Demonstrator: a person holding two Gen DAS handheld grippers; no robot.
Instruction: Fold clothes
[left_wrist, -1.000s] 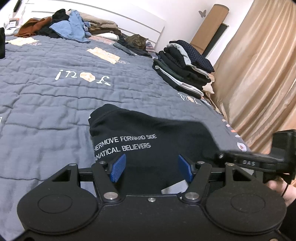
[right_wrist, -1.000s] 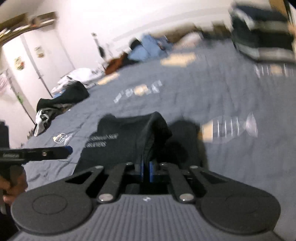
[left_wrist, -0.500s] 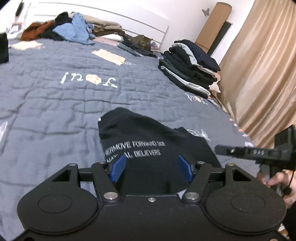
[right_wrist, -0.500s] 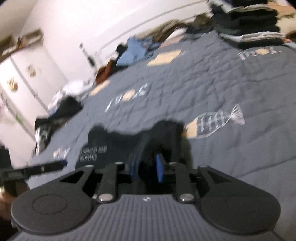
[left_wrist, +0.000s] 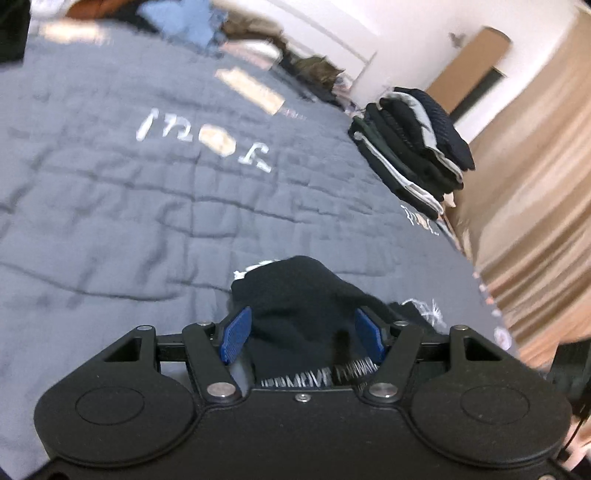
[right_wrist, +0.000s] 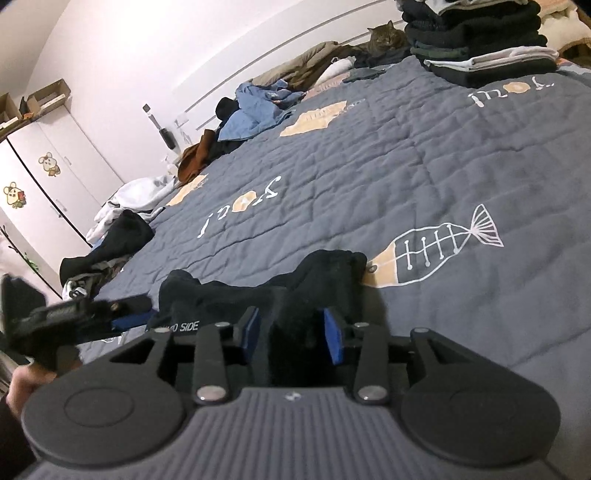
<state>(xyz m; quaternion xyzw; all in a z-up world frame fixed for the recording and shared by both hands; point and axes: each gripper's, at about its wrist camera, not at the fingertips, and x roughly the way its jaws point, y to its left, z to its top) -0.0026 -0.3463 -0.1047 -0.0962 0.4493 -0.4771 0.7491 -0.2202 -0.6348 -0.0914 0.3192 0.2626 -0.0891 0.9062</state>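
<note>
My right gripper (right_wrist: 291, 332) is opening, the black shirt (right_wrist: 258, 295) loose between its pads. My left gripper (left_wrist: 301, 338) gapes around the shirt's fold, gripping nothing. Folded pile (right_wrist: 480, 40) at one o'clock.

Grey quilted bedspread (right_wrist: 424, 166) with fish motifs covers the bed; white headboard (left_wrist: 332, 33) at far end; tan curtains (left_wrist: 535, 184) right; white wardrobe (right_wrist: 48, 177) with animal stickers far left; walls white.
</note>
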